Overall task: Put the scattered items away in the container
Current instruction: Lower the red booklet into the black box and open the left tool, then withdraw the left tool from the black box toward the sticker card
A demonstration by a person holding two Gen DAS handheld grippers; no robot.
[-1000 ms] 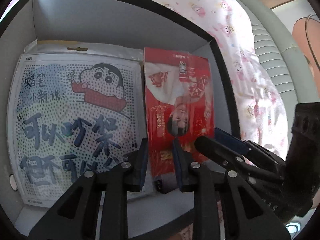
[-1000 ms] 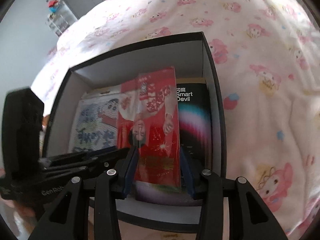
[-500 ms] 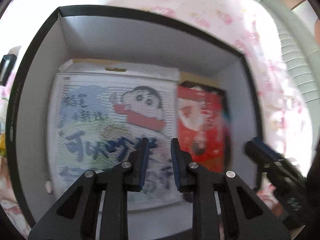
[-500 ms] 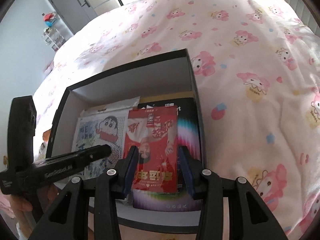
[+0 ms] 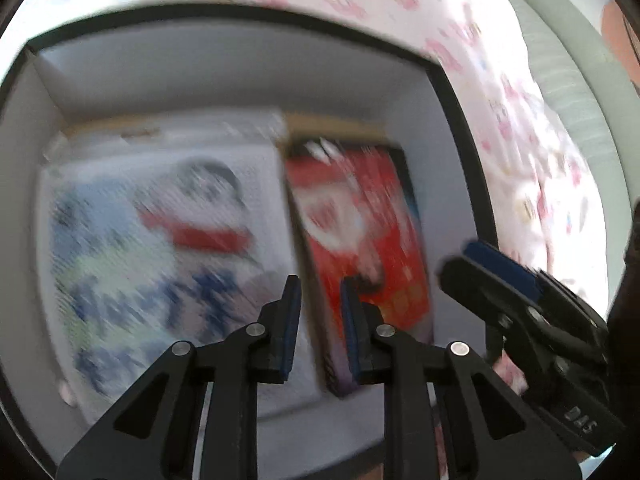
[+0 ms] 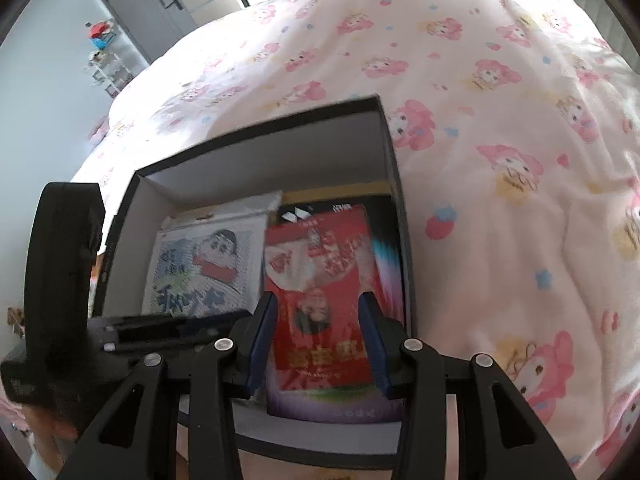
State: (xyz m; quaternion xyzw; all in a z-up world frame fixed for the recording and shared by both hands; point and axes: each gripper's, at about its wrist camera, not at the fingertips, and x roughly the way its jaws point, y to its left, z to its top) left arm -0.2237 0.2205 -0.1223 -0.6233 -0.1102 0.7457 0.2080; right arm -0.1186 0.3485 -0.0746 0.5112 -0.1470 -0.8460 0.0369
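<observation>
Looks nearly done: red printed packet (image 6: 320, 296) and cartoon bead-art sheet (image 6: 204, 268) lie inside the black cardboard box (image 6: 260, 128); left gripper (image 5: 318, 320) and right gripper (image 6: 316, 340) are both empty, jaws slightly apart.

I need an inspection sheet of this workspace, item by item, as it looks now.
Surface: pink cartoon-print bed cover.
Job's things: black cardboard box with white inside holds white cartoon bead sheet and red photo card lying on black packet.
Clutter: nothing seen.
Grippers: left claw and right claw above the box, pads apart, holding nothing.
Cables: nothing seen.
Surroundings: grey door, small shelf rack.
</observation>
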